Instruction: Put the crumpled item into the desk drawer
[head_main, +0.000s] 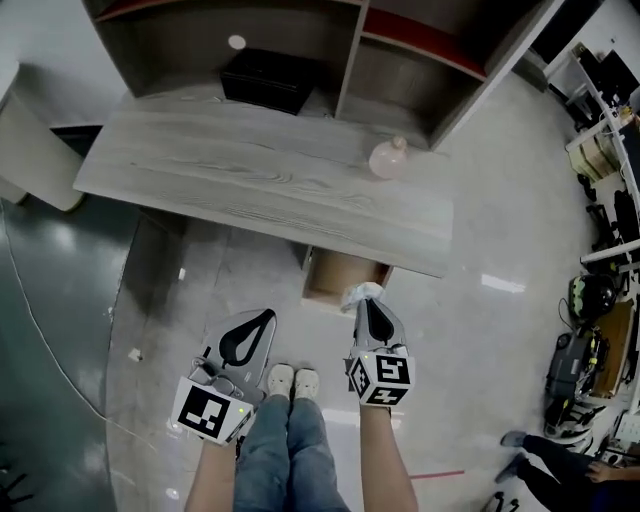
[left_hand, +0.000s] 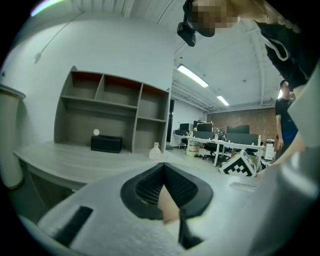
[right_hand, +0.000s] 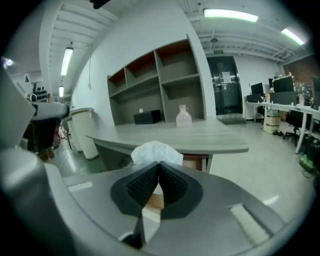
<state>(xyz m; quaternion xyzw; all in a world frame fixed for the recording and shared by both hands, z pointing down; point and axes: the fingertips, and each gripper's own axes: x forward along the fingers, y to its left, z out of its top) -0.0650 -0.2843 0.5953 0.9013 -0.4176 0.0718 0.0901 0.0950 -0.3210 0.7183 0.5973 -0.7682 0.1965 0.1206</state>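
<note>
My right gripper (head_main: 368, 308) is clamped on the wad (head_main: 362, 293), just short of the open drawer (head_main: 338, 278) at 12 o'clock. The pickup is done, and dropping it in remains. My left gripper (head_main: 252, 338) is closed and empty.

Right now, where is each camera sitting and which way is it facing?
Head view: on the person's head, steeply down at the desk, open drawer, forearms, legs, left gripper, right gripper.
Left gripper view: on the left gripper, along its shut, empty jaws toward the shelf; person's upper body top right.
Right gripper view: on the right gripper, along jaws shut on the crumpled item, toward the drawer.
Shared: both gripper views show the bottle on the desk.
</note>
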